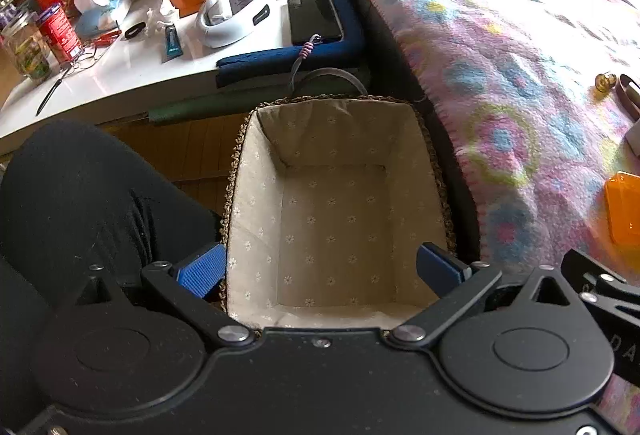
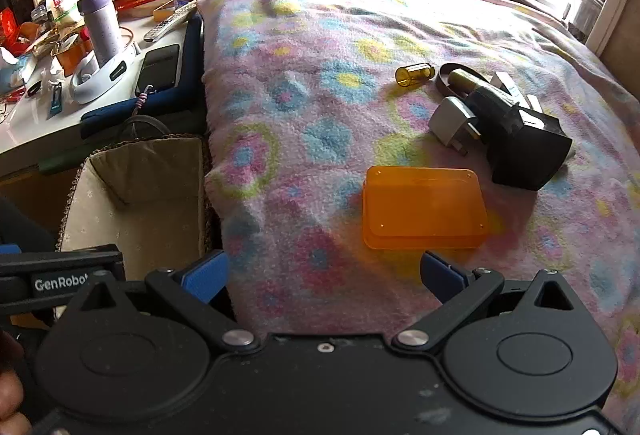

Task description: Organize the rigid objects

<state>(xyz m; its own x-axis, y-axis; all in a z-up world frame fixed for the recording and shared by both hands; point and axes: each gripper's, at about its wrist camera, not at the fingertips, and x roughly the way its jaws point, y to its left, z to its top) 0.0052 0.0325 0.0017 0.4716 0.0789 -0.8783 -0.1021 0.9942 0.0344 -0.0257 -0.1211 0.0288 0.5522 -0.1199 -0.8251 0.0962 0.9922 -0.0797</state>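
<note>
Hovering with fingers spread and empty, the right gripper (image 2: 324,275) is facing the orange plastic box (image 2: 424,209) just ahead on the floral blanket (image 2: 304,115) — likely the first pick. The left gripper (image 1: 320,269), fingers also apart, is waiting over the lined basket (image 1: 332,211) beside that blanket — next comes closing on the box.

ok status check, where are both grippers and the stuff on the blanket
Left gripper open over empty fabric-lined woven basket. Right gripper open, short of flat orange plastic box. Nothing between them.
</note>
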